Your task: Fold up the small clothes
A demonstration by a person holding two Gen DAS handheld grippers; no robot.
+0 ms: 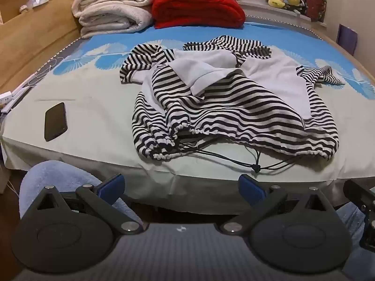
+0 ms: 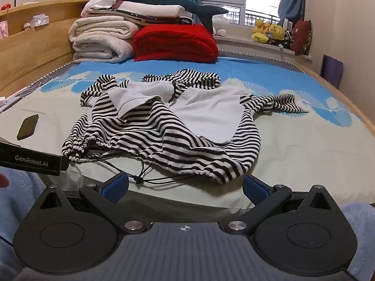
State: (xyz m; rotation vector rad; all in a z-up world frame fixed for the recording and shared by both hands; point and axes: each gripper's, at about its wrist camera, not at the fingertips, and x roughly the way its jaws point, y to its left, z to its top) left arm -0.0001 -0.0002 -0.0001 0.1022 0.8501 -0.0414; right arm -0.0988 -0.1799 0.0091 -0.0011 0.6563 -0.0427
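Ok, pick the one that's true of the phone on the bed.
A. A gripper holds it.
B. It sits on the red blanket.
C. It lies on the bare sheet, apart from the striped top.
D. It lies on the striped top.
C: the phone lies flat on the pale sheet, well clear of the striped top, and no gripper touches it.

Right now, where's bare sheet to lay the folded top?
Free: pale strip between phone and striped top; near-right corner beside its hem. Crowded: head end, with white blankets and red blanket.
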